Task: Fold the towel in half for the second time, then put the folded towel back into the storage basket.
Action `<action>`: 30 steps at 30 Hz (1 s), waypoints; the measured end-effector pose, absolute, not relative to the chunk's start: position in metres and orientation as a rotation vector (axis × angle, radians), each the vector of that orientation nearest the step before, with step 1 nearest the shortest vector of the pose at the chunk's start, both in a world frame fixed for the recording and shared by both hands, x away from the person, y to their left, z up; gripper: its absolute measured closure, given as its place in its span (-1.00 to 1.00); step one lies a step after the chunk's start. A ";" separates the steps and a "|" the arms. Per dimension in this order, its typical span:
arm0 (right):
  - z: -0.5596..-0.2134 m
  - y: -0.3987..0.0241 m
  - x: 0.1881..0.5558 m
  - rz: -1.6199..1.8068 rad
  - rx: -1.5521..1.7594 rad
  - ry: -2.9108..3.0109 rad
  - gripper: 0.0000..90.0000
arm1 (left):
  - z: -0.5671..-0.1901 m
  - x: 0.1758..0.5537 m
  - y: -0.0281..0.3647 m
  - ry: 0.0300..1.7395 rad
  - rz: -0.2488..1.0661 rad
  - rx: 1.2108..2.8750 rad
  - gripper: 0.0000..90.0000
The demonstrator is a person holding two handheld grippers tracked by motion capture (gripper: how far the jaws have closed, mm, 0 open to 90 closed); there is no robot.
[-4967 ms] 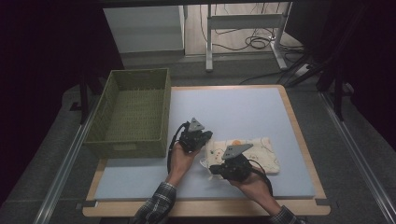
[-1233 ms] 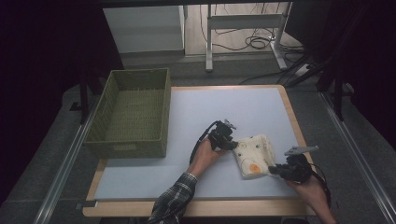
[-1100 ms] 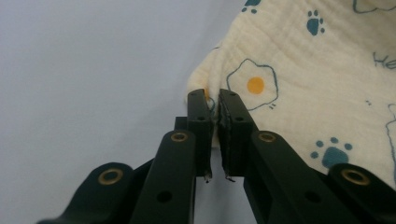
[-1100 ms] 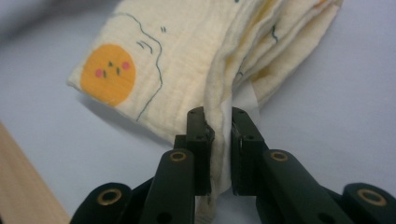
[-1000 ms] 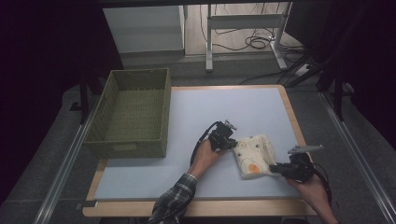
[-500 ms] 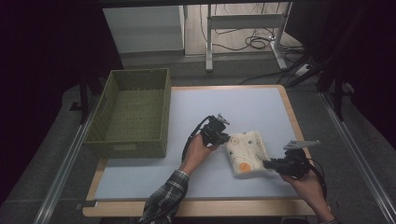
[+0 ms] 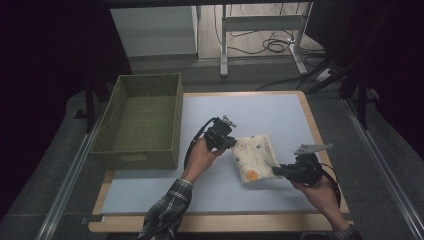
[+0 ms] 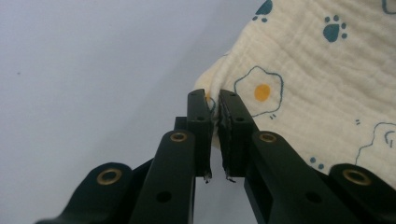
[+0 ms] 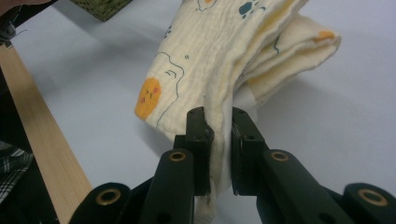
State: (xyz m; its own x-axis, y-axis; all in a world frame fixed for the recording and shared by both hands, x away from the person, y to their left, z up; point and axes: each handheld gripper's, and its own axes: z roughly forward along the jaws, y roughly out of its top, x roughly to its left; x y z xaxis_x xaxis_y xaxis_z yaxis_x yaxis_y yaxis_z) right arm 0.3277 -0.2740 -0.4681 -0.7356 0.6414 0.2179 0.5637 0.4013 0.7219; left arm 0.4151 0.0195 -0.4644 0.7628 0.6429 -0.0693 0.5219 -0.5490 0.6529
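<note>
A folded cream cloth [image 7: 255, 155] printed with eggs and paw marks hangs just above the pale blue mat [image 7: 270, 112], held between both hands. My left gripper [image 7: 231, 142] is shut on the cloth's left corner; its own view has the cloth [image 8: 317, 84] pinched between the black pads [image 8: 231, 135]. My right gripper [image 7: 277, 171] is shut on the cloth's lower right edge. In the right gripper view the folded layers of the cloth [image 9: 224, 60] rise from between the jaws, with the gripper [image 9: 218, 140] clamped on the fabric.
A green woven basket [image 7: 140, 120] stands on the left edge of the table, empty inside. The mat lies on a wooden tabletop [image 7: 220, 222]. Behind the table are a white cabinet [image 7: 152, 30], table legs and cables [image 7: 270, 45] on the floor.
Both grippers have lifted and shifted left with the cloth between them. The cloth has come off the mat and moved toward the table's middle. Five seconds ago it lay less folded under both hands.
</note>
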 end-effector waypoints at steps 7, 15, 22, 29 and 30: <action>-0.461 -0.264 0.330 1.265 1.068 2.558 0.77 | -0.454 0.415 0.029 0.881 0.256 2.290 0.86; -0.454 -0.254 0.335 1.296 1.050 2.561 0.77 | -0.441 0.416 0.039 0.884 0.284 2.300 0.86; -0.449 -0.243 0.338 1.310 1.025 2.563 0.77 | -0.427 0.416 0.051 0.884 0.327 2.312 0.86; -0.442 -0.229 0.346 1.320 1.003 2.573 0.77 | -0.413 0.415 0.066 0.887 0.369 2.332 0.85; -0.441 -0.227 0.348 1.324 1.002 2.575 0.77 | -0.412 0.415 0.067 0.891 0.372 2.328 0.85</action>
State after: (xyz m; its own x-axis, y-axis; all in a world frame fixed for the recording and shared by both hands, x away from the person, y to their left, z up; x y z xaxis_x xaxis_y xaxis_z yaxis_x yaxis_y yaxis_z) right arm 0.3475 -0.2270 -0.4410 -0.7833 0.5824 0.2174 0.5157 0.4136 0.7503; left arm 0.4149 0.0673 -0.4116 0.7342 0.6777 0.0411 0.5060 -0.5865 0.6324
